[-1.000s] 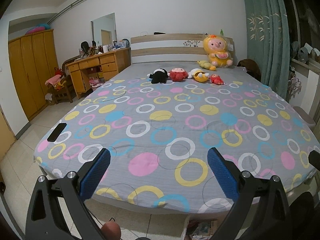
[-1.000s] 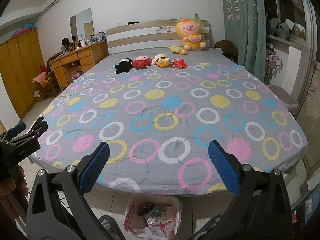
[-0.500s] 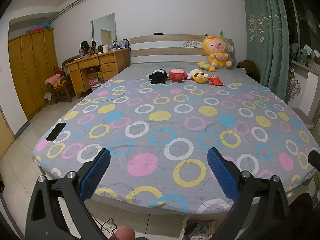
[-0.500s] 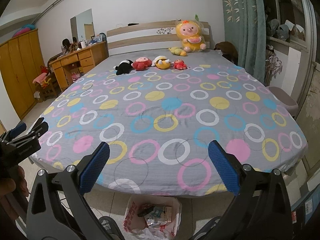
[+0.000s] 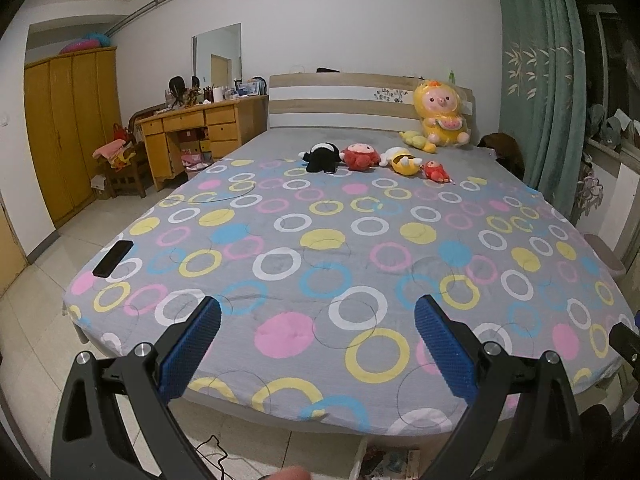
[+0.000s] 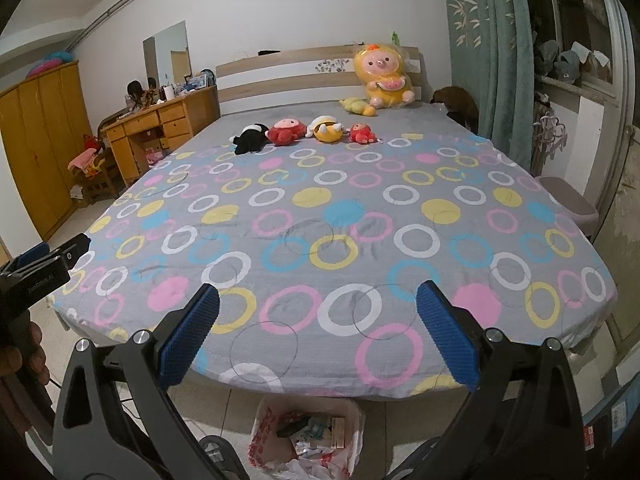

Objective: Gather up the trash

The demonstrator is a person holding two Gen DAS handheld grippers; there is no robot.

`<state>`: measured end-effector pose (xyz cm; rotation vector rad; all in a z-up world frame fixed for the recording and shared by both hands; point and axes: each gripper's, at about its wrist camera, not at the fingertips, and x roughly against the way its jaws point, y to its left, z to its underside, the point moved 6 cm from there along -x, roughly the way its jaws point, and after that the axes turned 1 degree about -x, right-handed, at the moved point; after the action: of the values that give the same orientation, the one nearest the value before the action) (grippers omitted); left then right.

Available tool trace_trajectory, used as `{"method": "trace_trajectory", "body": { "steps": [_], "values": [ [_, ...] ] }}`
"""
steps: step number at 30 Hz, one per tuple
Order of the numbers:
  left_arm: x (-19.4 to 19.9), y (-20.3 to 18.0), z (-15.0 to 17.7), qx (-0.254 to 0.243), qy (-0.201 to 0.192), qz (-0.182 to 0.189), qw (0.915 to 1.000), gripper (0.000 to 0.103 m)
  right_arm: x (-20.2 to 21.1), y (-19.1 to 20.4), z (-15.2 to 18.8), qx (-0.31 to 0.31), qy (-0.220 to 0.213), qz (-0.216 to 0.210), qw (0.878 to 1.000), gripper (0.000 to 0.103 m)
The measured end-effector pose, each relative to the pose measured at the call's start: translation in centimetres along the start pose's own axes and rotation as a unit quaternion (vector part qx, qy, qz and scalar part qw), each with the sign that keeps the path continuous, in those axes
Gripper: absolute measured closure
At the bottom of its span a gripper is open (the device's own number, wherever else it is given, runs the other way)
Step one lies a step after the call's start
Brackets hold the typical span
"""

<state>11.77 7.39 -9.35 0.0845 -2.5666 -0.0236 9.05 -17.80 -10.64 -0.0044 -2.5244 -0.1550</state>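
Note:
A white and red plastic trash bag (image 6: pixel 308 436) holding wrappers and boxes stands open on the floor tiles at the foot of the bed, just below my right gripper (image 6: pixel 318 304). Its edge shows in the left wrist view (image 5: pixel 384 460). My right gripper is open and empty above the bed's foot edge. My left gripper (image 5: pixel 318 320) is open and empty too, also over the foot of the bed; it shows at the left of the right wrist view (image 6: pixel 44 264). No loose trash shows on the bed.
A large bed with a grey ring-patterned cover (image 5: pixel 340 240) fills both views. A black phone (image 5: pixel 113 264) lies near its left edge. Several plush toys (image 5: pixel 360 156) sit near the headboard. A wooden desk (image 5: pixel 192 136), wardrobe (image 5: pixel 68 132), curtain (image 6: pixel 492 48) and stool (image 6: pixel 568 204) surround it.
Both grippers have risen and drawn back slightly from the bed. Both stay open and empty.

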Motion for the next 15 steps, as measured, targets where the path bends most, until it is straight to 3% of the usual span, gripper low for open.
{"method": "trace_trajectory", "body": {
  "steps": [6, 15],
  "values": [
    [0.06, 0.59, -0.02, 0.009, -0.002, -0.019, 0.9998, 0.008, -0.50, -0.08, 0.45, 0.001, 0.009, 0.000, 1.000, 0.007],
    [-0.26, 0.66, 0.29, 0.017, 0.011, -0.010, 0.9997, 0.008, -0.81, -0.46, 0.65, 0.001, 0.013, 0.002, 1.000, 0.007]
  ]
}}
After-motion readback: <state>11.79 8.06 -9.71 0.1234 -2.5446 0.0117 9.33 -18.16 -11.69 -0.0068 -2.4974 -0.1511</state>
